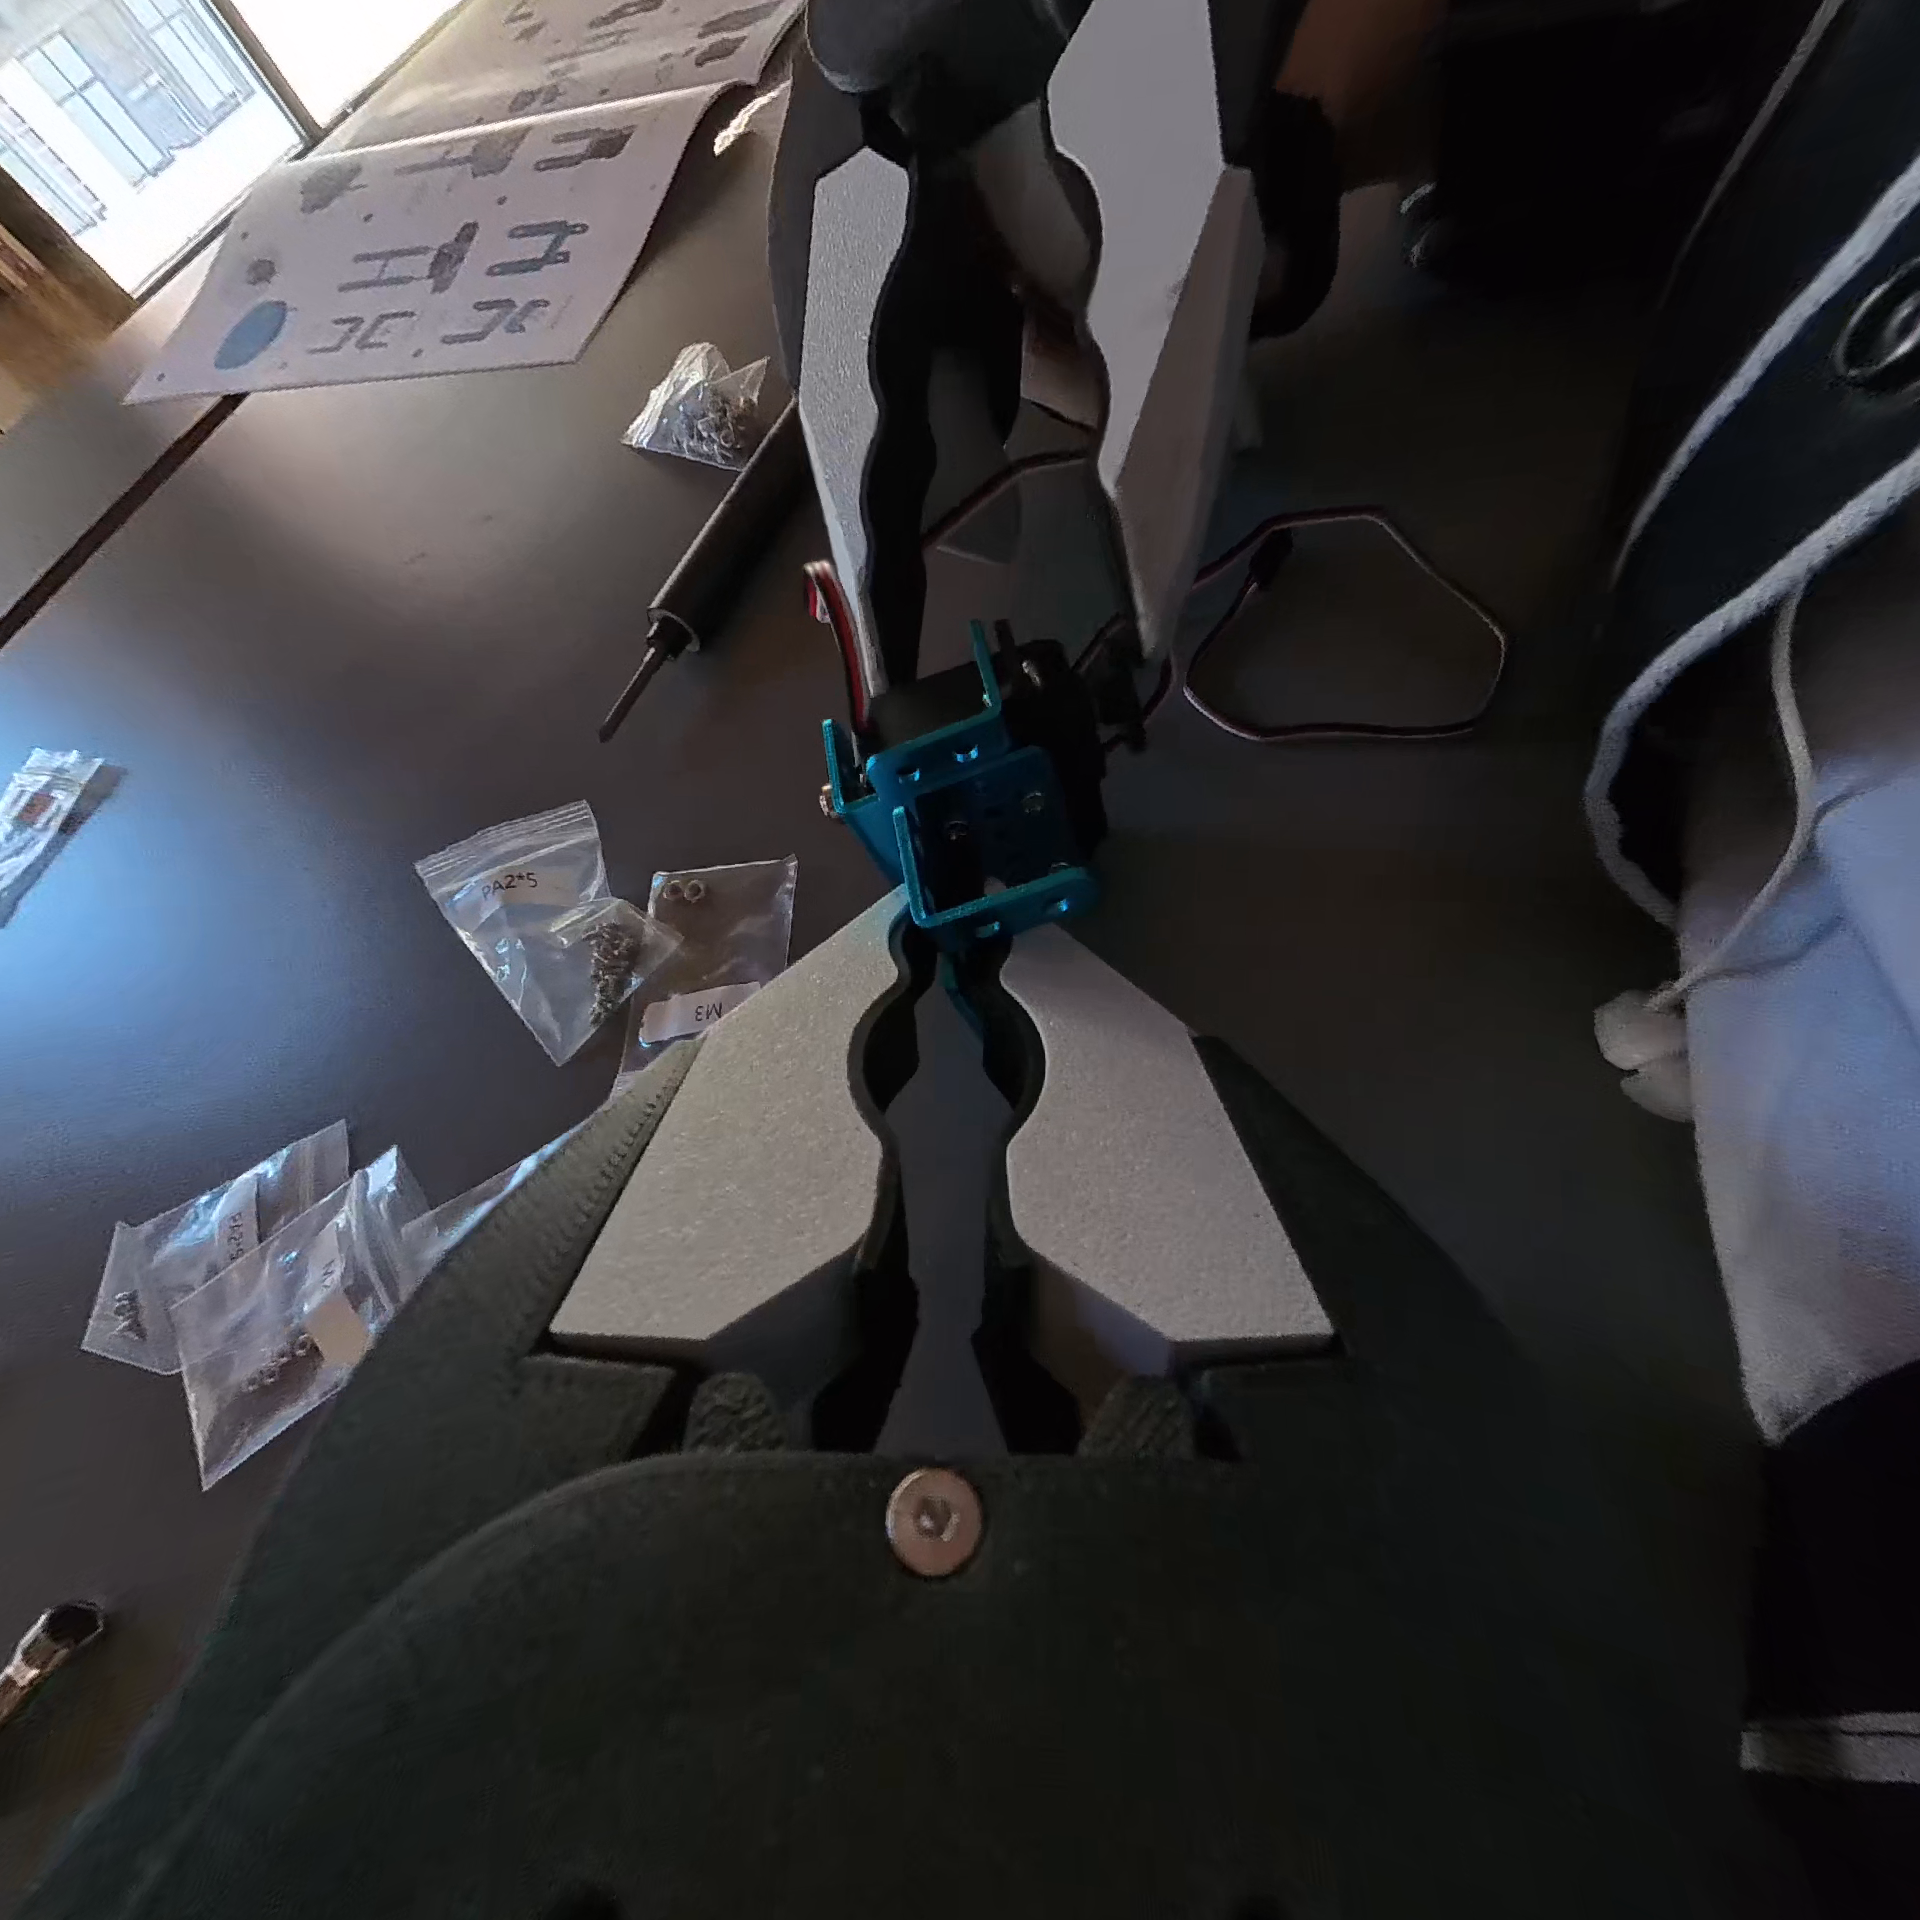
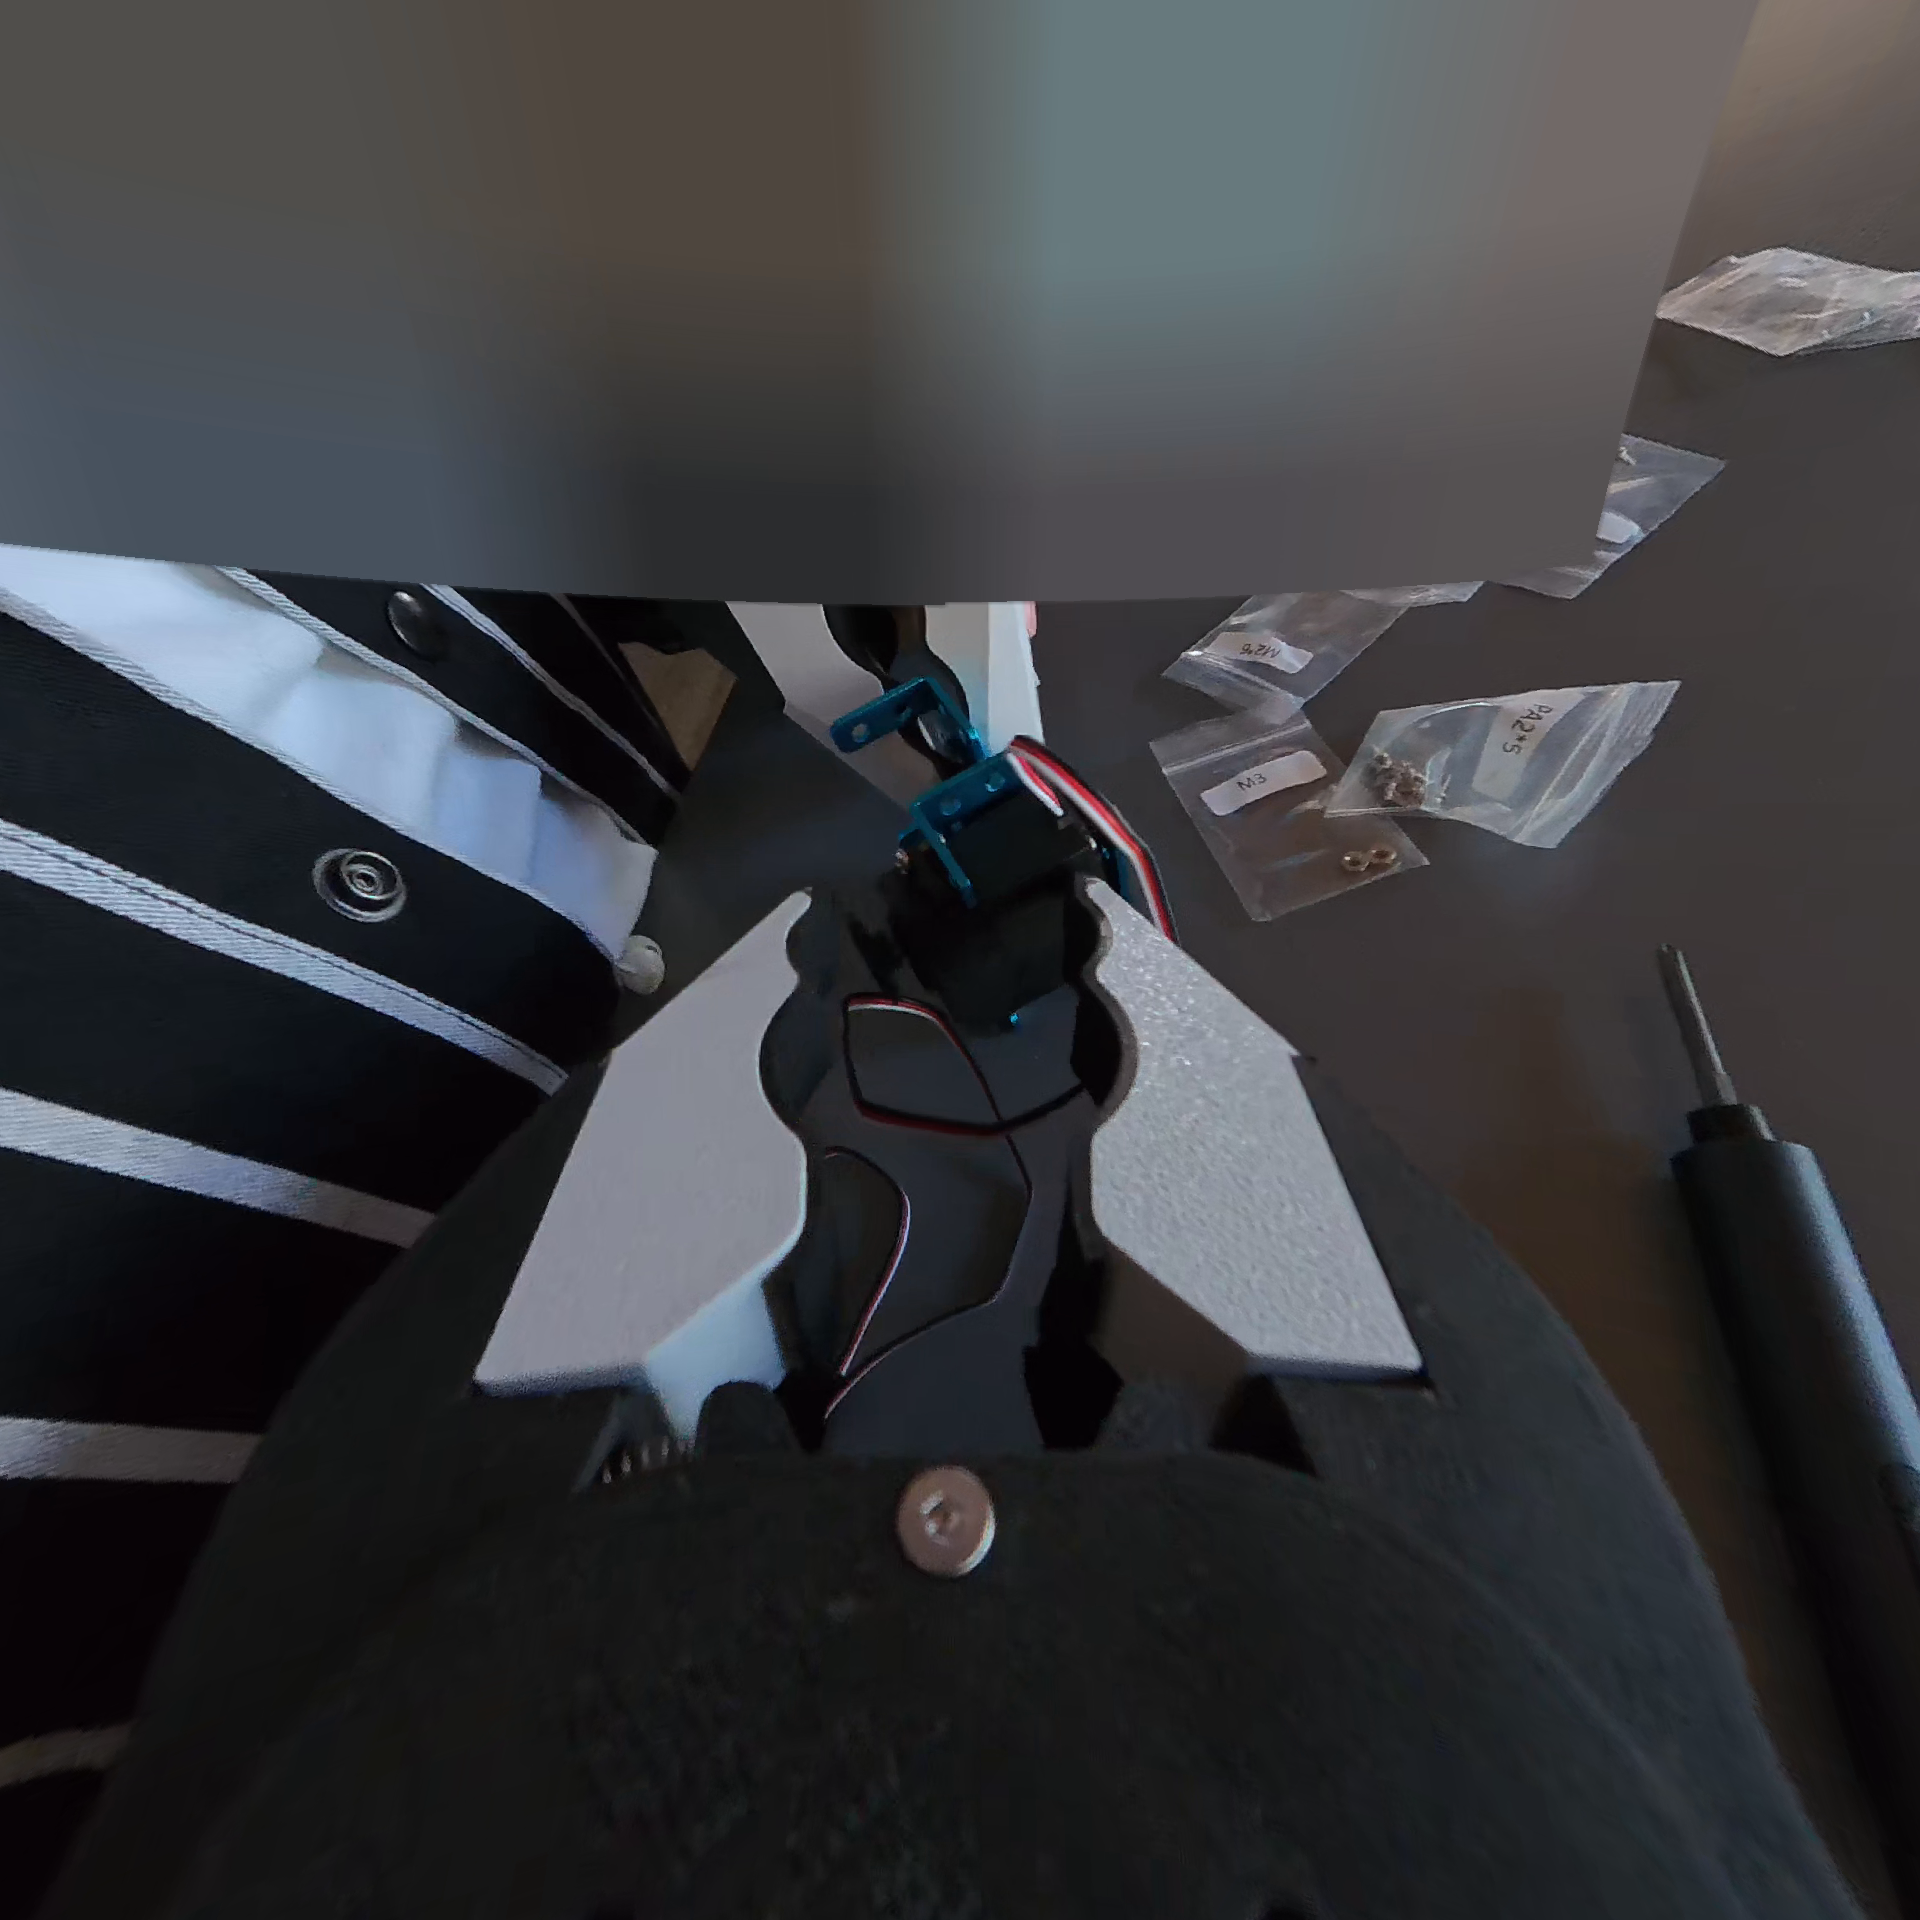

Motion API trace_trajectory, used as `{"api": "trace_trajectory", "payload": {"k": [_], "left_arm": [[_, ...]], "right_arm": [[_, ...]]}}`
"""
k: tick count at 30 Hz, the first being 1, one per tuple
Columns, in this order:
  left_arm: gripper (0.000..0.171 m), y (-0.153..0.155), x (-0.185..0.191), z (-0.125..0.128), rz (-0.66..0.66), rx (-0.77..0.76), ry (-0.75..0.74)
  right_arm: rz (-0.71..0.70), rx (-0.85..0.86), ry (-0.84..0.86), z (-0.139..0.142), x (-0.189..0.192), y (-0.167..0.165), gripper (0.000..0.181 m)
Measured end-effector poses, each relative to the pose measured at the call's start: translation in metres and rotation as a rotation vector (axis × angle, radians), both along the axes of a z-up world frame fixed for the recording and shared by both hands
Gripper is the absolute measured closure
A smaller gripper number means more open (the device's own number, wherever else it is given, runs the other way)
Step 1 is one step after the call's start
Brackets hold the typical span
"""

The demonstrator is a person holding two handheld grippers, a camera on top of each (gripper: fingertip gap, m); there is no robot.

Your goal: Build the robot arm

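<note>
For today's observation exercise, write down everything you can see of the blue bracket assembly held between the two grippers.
The blue bracket assembly looks like anodised metal: bent, U-shaped plates with small holes and screws, wrapped around a black block-shaped servo. A red, white and dark wire leaves the block. It is held above the dark table. The left gripper is closed on a blue flange at one end; the right gripper grips the black body at the other.

Two tongs, left (image 1: 951,935) and right (image 2: 951,925). One servo (image 1: 1023,717) in blue brackets (image 1: 961,821), with one looped cable (image 1: 1340,623). One black screwdriver (image 1: 717,561). One printed sheet (image 1: 416,249). At least seven small clear bags (image 1: 530,914) of hardware lie on one dark worktop (image 1: 364,623).
</note>
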State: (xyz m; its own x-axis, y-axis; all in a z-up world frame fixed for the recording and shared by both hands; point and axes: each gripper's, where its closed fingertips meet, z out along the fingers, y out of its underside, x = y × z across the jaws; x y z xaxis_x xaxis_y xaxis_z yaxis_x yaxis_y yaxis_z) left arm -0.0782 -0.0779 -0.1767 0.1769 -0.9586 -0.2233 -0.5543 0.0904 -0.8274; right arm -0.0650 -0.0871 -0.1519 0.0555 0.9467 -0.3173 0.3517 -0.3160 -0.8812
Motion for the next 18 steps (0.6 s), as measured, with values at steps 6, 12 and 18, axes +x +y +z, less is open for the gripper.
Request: {"api": "trace_trajectory", "payload": {"k": [6,12,18], "left_arm": [[0.168,0.000,-0.002,0.000,0.010,-0.031,-0.004],[0.171,0.000,-0.003,0.000,0.057,-0.247,-0.049],[0.171,0.003,-0.005,0.005,0.153,-0.632,-0.178]], "right_arm": [[0.001,0.059,-0.040,-0.006,0.000,-0.001,0.137],[-0.024,0.085,-0.069,-0.010,-0.003,0.001,0.142],[-0.087,0.009,-0.015,-0.001,-0.005,0.008,0.143]]}}
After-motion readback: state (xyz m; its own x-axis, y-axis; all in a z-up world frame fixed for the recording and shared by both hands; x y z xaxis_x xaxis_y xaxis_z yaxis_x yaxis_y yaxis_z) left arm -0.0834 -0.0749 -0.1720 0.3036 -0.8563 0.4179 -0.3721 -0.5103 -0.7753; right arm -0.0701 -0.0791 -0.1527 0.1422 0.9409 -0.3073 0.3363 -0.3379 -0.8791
